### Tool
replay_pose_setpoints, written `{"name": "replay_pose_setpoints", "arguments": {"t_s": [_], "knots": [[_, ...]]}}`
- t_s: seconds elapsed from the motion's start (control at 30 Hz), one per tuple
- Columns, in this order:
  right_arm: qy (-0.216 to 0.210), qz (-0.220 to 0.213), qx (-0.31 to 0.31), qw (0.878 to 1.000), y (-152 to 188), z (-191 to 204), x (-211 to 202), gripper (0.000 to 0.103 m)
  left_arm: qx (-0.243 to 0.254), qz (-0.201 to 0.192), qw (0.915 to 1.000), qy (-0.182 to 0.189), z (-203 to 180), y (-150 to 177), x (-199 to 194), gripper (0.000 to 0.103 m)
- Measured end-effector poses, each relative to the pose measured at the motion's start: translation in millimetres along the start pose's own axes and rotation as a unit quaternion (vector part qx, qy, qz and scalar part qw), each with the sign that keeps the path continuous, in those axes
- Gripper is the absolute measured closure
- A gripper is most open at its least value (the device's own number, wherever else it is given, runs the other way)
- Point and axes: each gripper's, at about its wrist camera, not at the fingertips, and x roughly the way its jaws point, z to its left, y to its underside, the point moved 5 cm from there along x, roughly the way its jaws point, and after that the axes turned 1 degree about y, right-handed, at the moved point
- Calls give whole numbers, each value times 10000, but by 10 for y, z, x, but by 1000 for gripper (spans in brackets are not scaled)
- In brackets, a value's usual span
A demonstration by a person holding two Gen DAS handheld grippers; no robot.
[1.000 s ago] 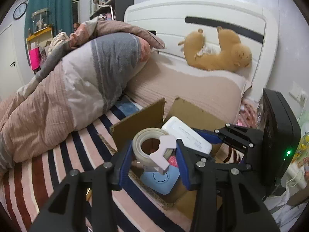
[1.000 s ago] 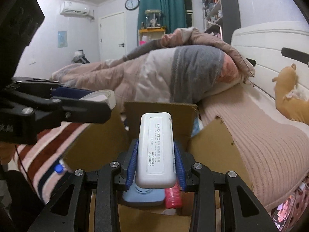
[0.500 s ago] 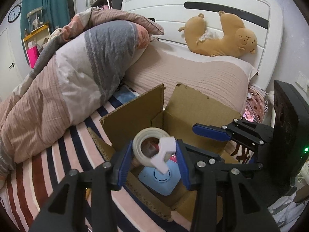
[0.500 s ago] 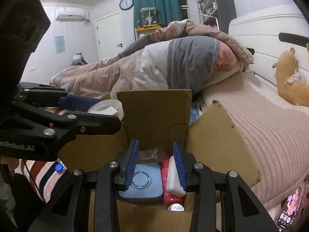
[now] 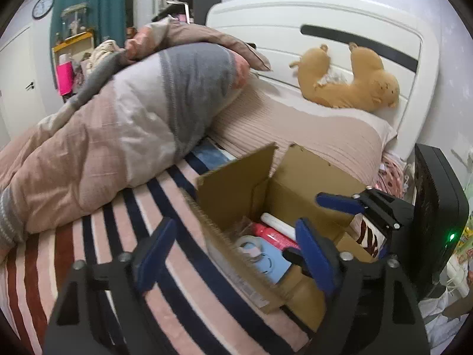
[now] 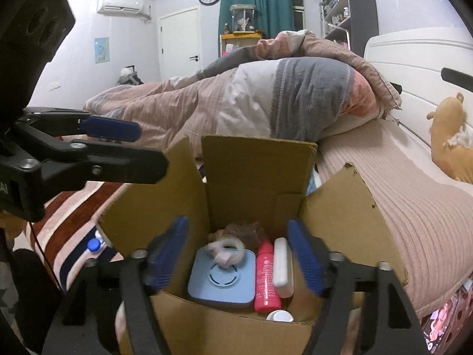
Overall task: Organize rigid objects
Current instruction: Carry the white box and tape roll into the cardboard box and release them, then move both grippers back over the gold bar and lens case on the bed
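Observation:
An open cardboard box [image 6: 254, 168] [image 5: 236, 183] stands on the striped bed. Inside lie a light blue square device [image 6: 221, 281] [image 5: 272, 263], a roll of clear tape in a white dispenser [image 6: 226, 250] [image 5: 249, 245] on top of it, a red bottle [image 6: 266, 278] [image 5: 272, 233] and a white rectangular case [image 6: 282, 266] [image 5: 278, 222]. My right gripper [image 6: 238, 261] is open and empty just above the box opening. My left gripper [image 5: 233, 254] is open and empty over the box's near left wall; it also shows in the right wrist view [image 6: 118, 148].
A bunched quilt [image 5: 103, 136] lies left of the box. A brown plush toy [image 5: 351, 82] rests on the pillow against the white headboard [image 5: 325, 20]. A small blue-capped item [image 6: 94, 244] lies on the striped sheet beside the box.
My left gripper opened and let the tape roll drop into the box onto the blue device. My right gripper opened wider, with the white case left lying in the box.

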Motion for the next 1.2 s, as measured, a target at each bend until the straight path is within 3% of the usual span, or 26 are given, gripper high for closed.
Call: {"name": "replay_pose_setpoints", "arguments": {"t_s": [0.07, 0.23, 0.47, 0.63, 0.67, 0.73, 0.87, 1.03, 1.13, 1.2], "knots": [[-53, -63, -31, 10000, -45, 54, -44, 17, -36, -84, 9999, -53, 89, 23, -109, 20], [-148, -61, -204, 9997, -171, 286, -141, 15, -189, -307, 9993, -108, 315, 114, -402, 19], [360, -127, -525, 9979, -342, 552, -250, 15, -434, -535, 9973, -261, 715, 309, -746, 18], [194, -248, -723, 9969, -498, 872, -300, 15, -643, -646, 9951, -395, 1050, 535, -916, 18], [155, -248, -761, 9967, -519, 939, -282, 11, -672, -647, 9947, -420, 1093, 566, -928, 18], [83, -236, -815, 9964, -554, 1089, -207, 2, -744, -626, 9941, -491, 1236, 691, -948, 18], [-222, -118, -949, 9952, -536, 1413, 34, 2, -918, -505, 9920, -711, 1537, 1017, -917, 17], [-605, 418, -1143, 9907, -367, 1775, 557, 0, -1191, -250, 9892, -822, 1834, 1417, -731, 17], [-35, 403, -1614, 9861, -288, 1947, 808, 0, -1270, -134, 9891, -732, 1933, 1641, -532, 17], [109, 490, -1704, 9841, -224, 2028, 950, 0, -1338, -113, 9888, -657, 1980, 1745, -412, 17]]}}
